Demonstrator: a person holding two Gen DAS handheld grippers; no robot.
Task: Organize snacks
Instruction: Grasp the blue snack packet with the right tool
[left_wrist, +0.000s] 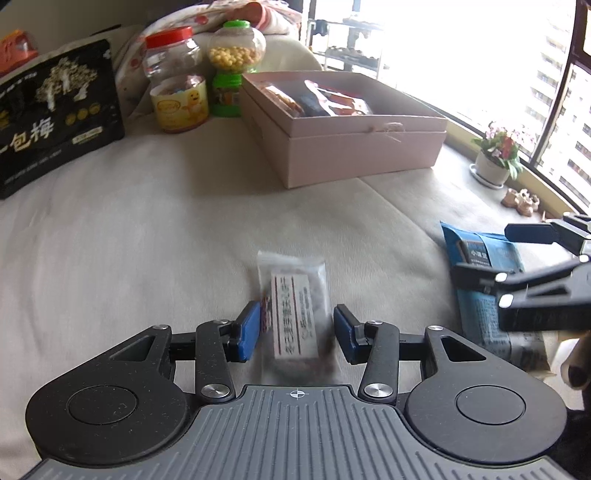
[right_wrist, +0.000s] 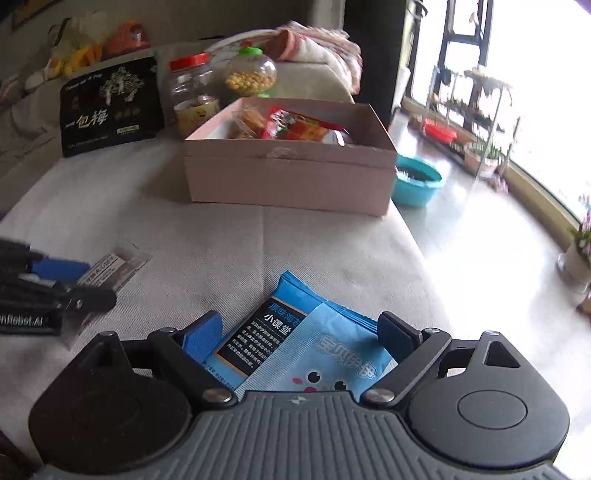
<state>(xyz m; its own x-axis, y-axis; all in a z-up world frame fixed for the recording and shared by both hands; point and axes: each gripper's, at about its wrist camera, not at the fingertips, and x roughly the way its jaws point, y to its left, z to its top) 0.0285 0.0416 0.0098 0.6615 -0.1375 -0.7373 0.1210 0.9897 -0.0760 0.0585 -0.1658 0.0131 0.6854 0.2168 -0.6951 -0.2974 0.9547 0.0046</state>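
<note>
A small clear snack packet (left_wrist: 295, 306) with a white label lies flat on the beige cushion. My left gripper (left_wrist: 295, 317) is open around it, a gap showing beside the right blue pad. To its right, a light blue snack packet (right_wrist: 332, 354) with a black panel lies between the wide-apart pads of my right gripper (right_wrist: 299, 328), which is open. In the left wrist view the right gripper (left_wrist: 484, 254) reaches over the blue packet (left_wrist: 480, 321). The right wrist view shows the left gripper (right_wrist: 79, 282) at the small packet (right_wrist: 110, 266). An open pink box (left_wrist: 362, 147) behind them holds several snacks.
A black snack bag (left_wrist: 55, 118), a red-lidded jar (left_wrist: 173, 74) and a green-capped candy jar (left_wrist: 234, 55) stand at the back left. The cushion edge drops to the floor on the right, where a teal basin (right_wrist: 417, 181) and a flower pot (left_wrist: 491, 166) sit by the window.
</note>
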